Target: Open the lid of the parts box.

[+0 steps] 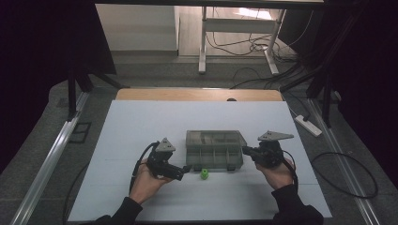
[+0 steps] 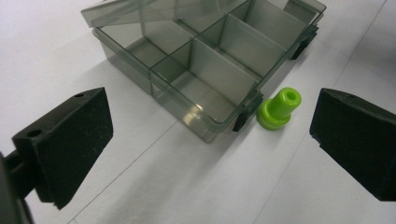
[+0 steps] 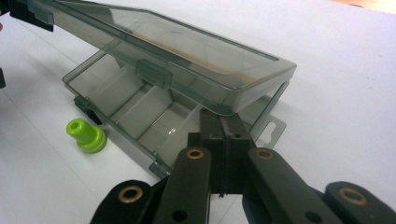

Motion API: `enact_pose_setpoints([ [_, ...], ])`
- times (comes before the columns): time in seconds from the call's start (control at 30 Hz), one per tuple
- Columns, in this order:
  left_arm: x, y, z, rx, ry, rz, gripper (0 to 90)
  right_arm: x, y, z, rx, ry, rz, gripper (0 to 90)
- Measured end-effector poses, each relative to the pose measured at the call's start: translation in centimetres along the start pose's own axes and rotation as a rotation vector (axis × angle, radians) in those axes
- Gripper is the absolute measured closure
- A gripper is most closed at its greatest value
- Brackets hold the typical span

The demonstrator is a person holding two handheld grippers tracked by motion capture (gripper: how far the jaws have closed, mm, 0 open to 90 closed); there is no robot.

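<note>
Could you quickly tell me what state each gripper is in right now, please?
Left gripper: open, holding nothing; the green peg stands ahead between its jaws.
Right gripper: shut, its tips under the raised lid of the compartment box.

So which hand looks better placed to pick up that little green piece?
Probably the left. The left gripper is open, with the green piece just ahead between its jaws. The right gripper is shut at the box end, under its raised lid.

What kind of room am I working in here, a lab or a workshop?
Probably a lab recording rig rather than a workshop: a white-covered table framed by dark curtains, loose cables on the floor, and a power strip beside the table.
</note>
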State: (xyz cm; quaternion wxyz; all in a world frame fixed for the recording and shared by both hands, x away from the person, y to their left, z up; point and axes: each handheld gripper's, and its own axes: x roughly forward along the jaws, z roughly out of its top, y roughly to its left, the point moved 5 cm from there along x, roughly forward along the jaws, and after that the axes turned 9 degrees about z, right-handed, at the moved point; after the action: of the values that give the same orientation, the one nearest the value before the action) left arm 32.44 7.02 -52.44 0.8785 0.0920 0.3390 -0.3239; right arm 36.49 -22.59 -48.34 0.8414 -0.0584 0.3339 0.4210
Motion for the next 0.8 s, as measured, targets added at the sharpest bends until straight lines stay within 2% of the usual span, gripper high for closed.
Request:
enact_pose_setpoints([
  [0.2,0.2,-0.3,0.1,0.010,0.008,-0.002,0.2,0.1,-0.1,0.5,-0.002,-0.009,-0.002,89.6],
  [0.43,0.3,-0.5,0.7,0.015,-0.010,0.002,4.0,0.3,-0.3,1.2,-0.007,-0.019,-0.007,89.6],
  [0.57,0.4,-0.7,0.9,0.027,-0.019,-0.009,13.0,0.3,-0.4,1.5,-0.007,-0.025,-0.010,89.6],
  [0.7,0.8,-1.1,1.0,0.052,-0.013,-0.037,29.5,0.4,-0.5,1.7,-0.008,-0.022,-0.011,89.6],
  [0.8,1.1,-1.5,1.2,0.064,-0.008,-0.038,40.3,0.6,-0.5,1.8,-0.010,-0.024,-0.011,89.6],
])
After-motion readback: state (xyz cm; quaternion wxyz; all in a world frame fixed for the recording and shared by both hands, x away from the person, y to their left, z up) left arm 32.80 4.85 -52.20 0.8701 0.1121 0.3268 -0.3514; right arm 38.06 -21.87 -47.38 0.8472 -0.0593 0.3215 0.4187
